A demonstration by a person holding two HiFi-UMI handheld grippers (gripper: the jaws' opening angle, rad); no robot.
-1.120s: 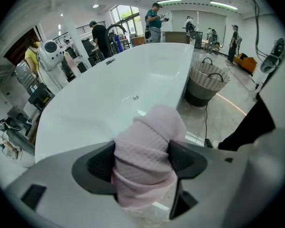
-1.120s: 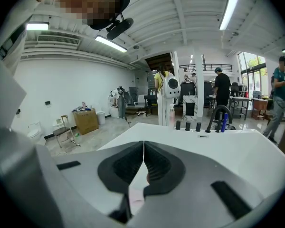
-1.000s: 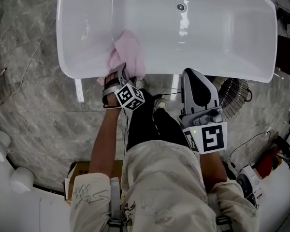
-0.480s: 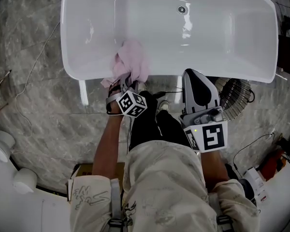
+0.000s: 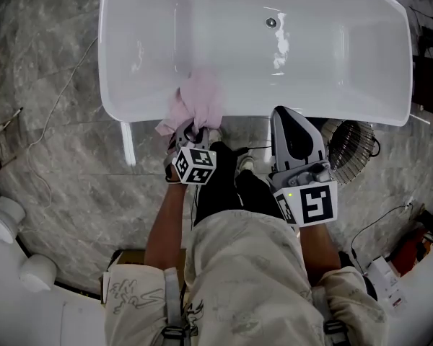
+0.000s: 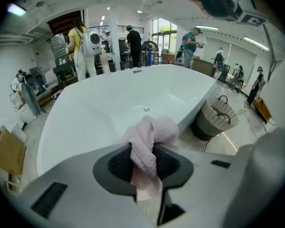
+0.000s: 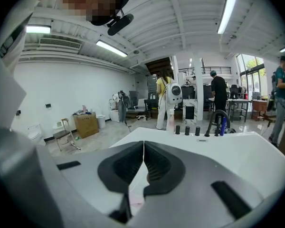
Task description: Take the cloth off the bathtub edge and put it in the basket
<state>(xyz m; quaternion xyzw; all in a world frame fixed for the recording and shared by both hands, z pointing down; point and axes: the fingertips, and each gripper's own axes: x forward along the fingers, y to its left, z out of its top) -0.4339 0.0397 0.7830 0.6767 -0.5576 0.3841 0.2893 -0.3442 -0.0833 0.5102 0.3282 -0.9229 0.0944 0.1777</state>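
The white bathtub point(image 5: 332, 63) carries the pink cloth point(image 5: 198, 99) on its near rim. Part of the cloth hangs inside the tub and part is bunched toward the person.

The wicker basket point(image 5: 350, 143) stands on the floor beside the tub's right end, beyond the right gripper point(image 5: 296, 132).

**Left gripper point(image 6: 143, 158):** the jaws have just been closing and now pinch a narrow twisted fold of the cloth.

**Right gripper:** the jaws are together with nothing between them.

**Hazards**
- The loose bulk may drag on the rim. The narrow fold could then pull out of the pads, and the cloth would slide into the tub.
- The carry to the basket crosses the body, so a trailing end may catch on the right gripper.
- A release made short of the basket mouth would leave the cloth on its rim or on the floor.
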